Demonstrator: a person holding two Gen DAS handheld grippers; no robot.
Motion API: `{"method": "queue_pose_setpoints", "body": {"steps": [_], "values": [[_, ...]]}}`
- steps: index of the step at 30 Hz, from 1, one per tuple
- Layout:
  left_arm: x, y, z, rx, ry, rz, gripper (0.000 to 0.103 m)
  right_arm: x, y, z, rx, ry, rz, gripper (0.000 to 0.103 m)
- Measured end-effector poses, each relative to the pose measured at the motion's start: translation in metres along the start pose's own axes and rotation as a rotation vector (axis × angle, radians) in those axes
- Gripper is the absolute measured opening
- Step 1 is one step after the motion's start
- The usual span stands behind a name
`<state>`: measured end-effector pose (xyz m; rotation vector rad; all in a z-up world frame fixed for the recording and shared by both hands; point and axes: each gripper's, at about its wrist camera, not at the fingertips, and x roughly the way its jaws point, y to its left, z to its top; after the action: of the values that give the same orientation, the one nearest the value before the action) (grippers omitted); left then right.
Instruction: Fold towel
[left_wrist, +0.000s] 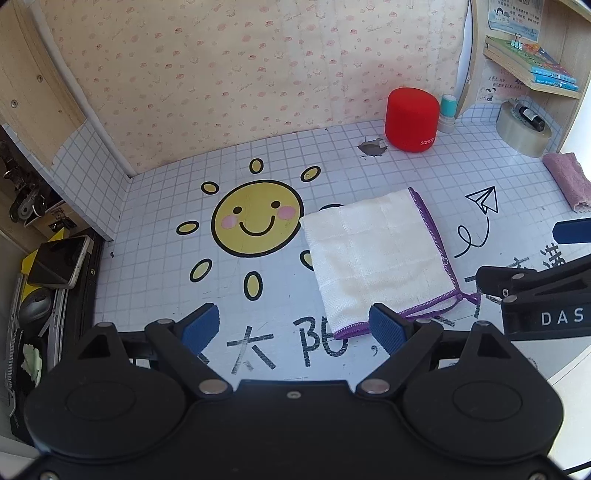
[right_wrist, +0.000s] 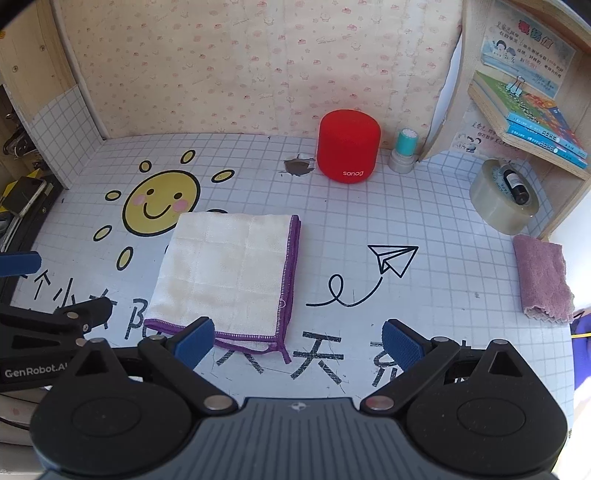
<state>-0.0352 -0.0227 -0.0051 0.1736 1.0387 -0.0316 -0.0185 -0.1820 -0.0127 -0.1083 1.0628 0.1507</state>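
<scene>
A white towel (left_wrist: 380, 258) with purple stitched edging lies folded flat on the gridded desk mat, beside the yellow sun drawing. In the right wrist view the same towel (right_wrist: 229, 277) has its purple edges along the right and near sides. My left gripper (left_wrist: 295, 326) hovers open above the mat, its right blue pad over the towel's near edge, nothing between the pads. My right gripper (right_wrist: 298, 341) is open too, its left pad above the towel's near edge and its right pad over bare mat. Each gripper shows at the edge of the other's view.
A red cylindrical speaker (right_wrist: 349, 146) and a teal-capped stamp (right_wrist: 404, 151) stand at the back wall. A tape roll (right_wrist: 504, 195) and a folded pink cloth (right_wrist: 543, 277) sit at the right under a shelf with books (right_wrist: 535, 118). A phone (left_wrist: 59, 264) lies off the desk's left edge.
</scene>
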Motion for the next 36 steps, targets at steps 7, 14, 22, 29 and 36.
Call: {"method": "queue_pose_setpoints", "body": {"steps": [7,14,22,29,36], "values": [[0.003,0.001,0.002,-0.017,0.021,0.006,0.089,0.002,-0.002,0.006,0.010,-0.001,0.003,0.098],[0.002,-0.001,0.004,-0.027,0.007,0.010,0.089,0.006,-0.004,0.012,0.023,0.002,0.000,0.098],[-0.002,-0.001,0.004,-0.093,0.018,-0.045,0.089,0.008,-0.005,0.013,0.020,0.003,-0.002,0.098],[-0.001,-0.002,0.003,-0.101,0.024,-0.002,0.087,0.009,-0.004,0.013,0.019,0.006,-0.001,0.098],[0.000,-0.004,0.004,-0.080,0.034,0.015,0.085,0.007,-0.004,0.013,0.017,0.004,-0.008,0.098]]}}
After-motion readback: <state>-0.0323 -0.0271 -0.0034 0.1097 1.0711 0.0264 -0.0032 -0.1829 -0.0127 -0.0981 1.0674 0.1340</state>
